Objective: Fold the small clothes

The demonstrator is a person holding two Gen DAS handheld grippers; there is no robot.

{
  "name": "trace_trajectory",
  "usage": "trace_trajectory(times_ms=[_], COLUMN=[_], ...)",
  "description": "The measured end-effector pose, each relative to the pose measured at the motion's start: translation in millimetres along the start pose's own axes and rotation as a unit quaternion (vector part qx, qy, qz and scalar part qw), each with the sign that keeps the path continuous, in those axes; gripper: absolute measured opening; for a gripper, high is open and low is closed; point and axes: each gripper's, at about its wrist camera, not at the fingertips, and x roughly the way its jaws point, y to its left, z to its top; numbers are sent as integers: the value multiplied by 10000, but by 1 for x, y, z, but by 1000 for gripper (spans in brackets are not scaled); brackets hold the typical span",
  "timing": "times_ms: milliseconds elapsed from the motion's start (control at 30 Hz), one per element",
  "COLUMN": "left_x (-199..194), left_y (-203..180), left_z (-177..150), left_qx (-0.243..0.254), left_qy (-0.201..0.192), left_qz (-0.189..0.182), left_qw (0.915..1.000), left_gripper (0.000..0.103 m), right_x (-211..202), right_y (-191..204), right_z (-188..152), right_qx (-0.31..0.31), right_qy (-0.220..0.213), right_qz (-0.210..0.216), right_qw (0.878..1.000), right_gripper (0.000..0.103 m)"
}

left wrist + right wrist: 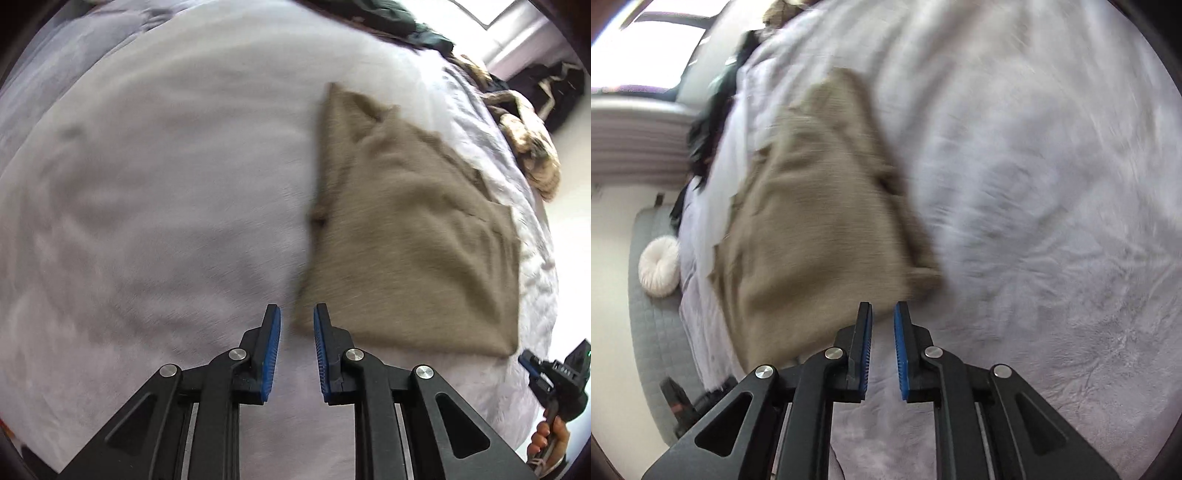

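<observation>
A folded tan knit garment (pixel 410 236) lies flat on the pale lilac bedspread (pixel 159 192). My left gripper (pixel 297 321) hangs above its near left corner, jaws slightly apart and empty. The right gripper (pixel 546 373) shows at the lower right edge of the left wrist view, held by a hand. In the right wrist view the same garment (pixel 816 218) lies left of centre on the bedspread (pixel 1052 206). My right gripper (pixel 882 317) is above the garment's near edge, jaws slightly apart, holding nothing. Both views are blurred by motion.
A patterned brown cloth (pixel 532 144) and dark clothes (pixel 413 22) lie at the bed's far right edge. A white round cushion (pixel 659 266) sits on a grey quilted mat (pixel 650 332) left of the bed. A window (pixel 657 48) is behind.
</observation>
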Motion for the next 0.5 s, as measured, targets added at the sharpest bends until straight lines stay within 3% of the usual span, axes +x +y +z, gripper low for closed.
trace_trajectory(times_ms=[133,267,333,500], left_x=[19,51,54,46], left_y=[-24,-31,-26,-31], left_z=[9,12,10,6], left_qx=[229,238,104,205], left_qy=[69,286,319,383], left_qz=[-55,270,171,270], left_qw=[9997,9989,9993,9987], left_gripper=[20,20,20,20], right_x=[21,55,61,41], right_y=[28,11,-2,-18], right_z=[9,15,15,9], right_qx=[-433,-345,-133,159], right_qy=[117,424,488,474], right_qz=[-124,-645,-569,-360], right_qw=[9989,9964,9971,9981], right_gripper=[14,14,8,10])
